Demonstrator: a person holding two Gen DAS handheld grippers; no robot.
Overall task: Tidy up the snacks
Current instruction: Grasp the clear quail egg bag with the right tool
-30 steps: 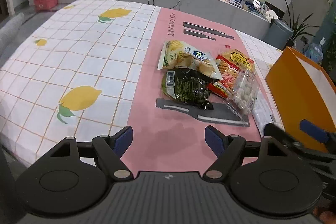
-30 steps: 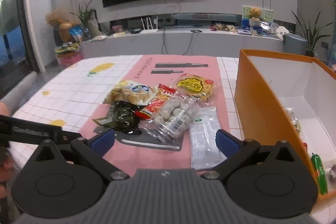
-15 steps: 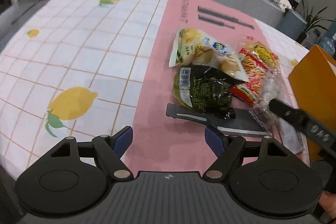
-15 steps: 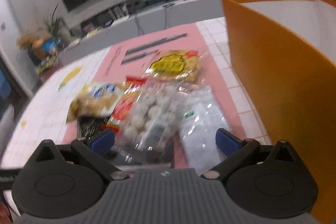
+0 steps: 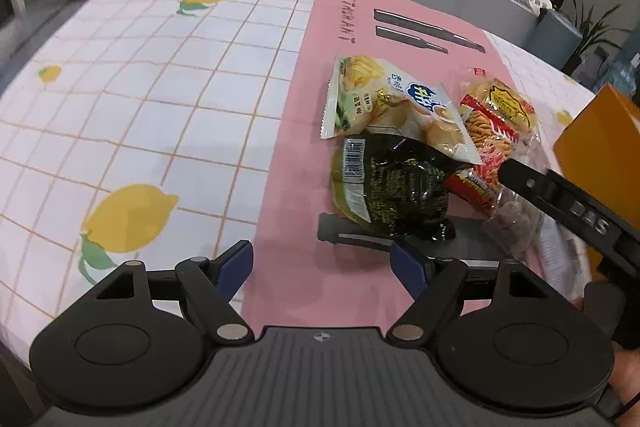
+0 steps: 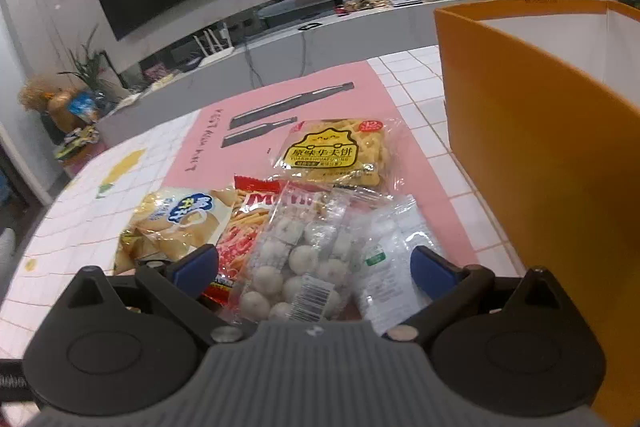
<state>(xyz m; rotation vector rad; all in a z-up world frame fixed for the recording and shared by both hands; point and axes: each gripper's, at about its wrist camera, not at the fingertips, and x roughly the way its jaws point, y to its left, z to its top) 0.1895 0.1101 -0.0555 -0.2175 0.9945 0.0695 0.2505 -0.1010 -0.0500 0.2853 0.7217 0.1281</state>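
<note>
Both grippers, left point(image 5: 322, 265) & right point(image 6: 314, 269), released; orange box point(image 6: 532, 155) beside snack pile, contents hidden

Tablecloth point(image 5: 168, 99) white w/ orange grid, yellow lemons; mat point(image 5: 320, 131) pink; box point(image 6: 532, 155) orange; seaweed pack point(image 5: 394, 193) dark green.

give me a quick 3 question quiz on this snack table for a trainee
1. True or false: both grippers are open.
2. Which pack lies between the right gripper fingers: A dark green pack, B clear pack of white balls, C waffle pack?
3. On which side of the snacks does the orange box stand in the right wrist view?

Key: 1 true, left gripper too. 2 B. 3 right.
</note>
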